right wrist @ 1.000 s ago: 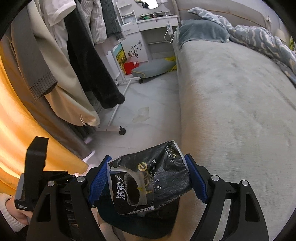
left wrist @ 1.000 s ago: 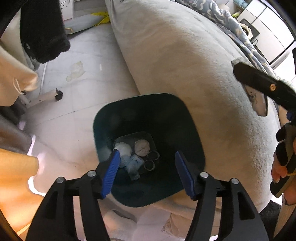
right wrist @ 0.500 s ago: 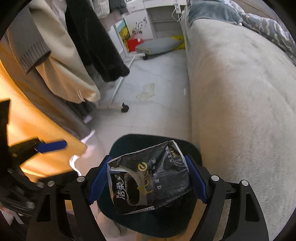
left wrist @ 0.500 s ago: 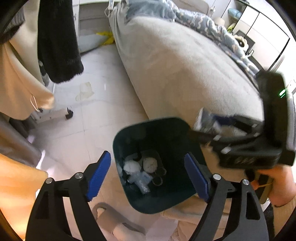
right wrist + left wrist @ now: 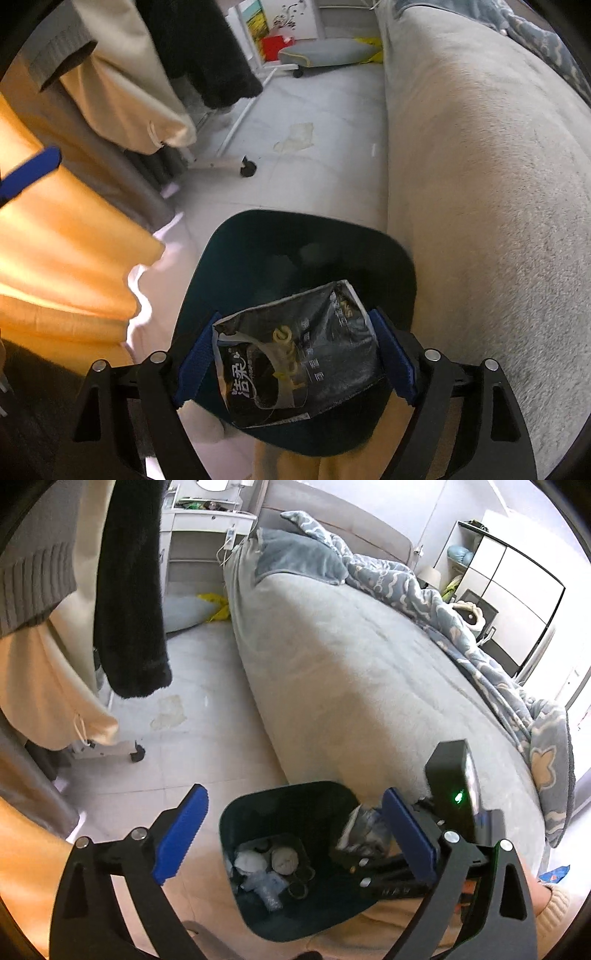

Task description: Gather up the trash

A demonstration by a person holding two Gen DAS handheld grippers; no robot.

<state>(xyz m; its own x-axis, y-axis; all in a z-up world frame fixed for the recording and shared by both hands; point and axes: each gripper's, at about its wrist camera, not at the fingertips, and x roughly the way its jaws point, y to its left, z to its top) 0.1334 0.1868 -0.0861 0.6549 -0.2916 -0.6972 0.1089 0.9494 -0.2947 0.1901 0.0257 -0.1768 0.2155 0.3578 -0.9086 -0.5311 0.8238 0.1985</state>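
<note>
A dark teal trash bin point(image 5: 236, 823) stands on the floor against the bed; it also shows in the right wrist view point(image 5: 295, 236). Crumpled tissues and wrappers point(image 5: 266, 867) lie at its bottom. My right gripper point(image 5: 295, 354) is shut on a black plastic package point(image 5: 295, 354) with white print and holds it over the bin's mouth. In the left wrist view the package point(image 5: 364, 830) hangs over the bin's right rim. My left gripper point(image 5: 291, 842) is open and empty, above the bin.
A grey bed point(image 5: 351, 657) with a blue patterned blanket point(image 5: 443, 602) fills the right. Hanging clothes point(image 5: 129, 609) and a wheeled rack foot point(image 5: 136, 753) stand at the left. A paper scrap point(image 5: 168, 712) lies on the tiled floor. An orange curtain point(image 5: 55, 240) hangs at the left.
My right gripper has carried the black package down and forward over the bin's mouth. My left gripper has pulled back and up, so the bin looks smaller.
</note>
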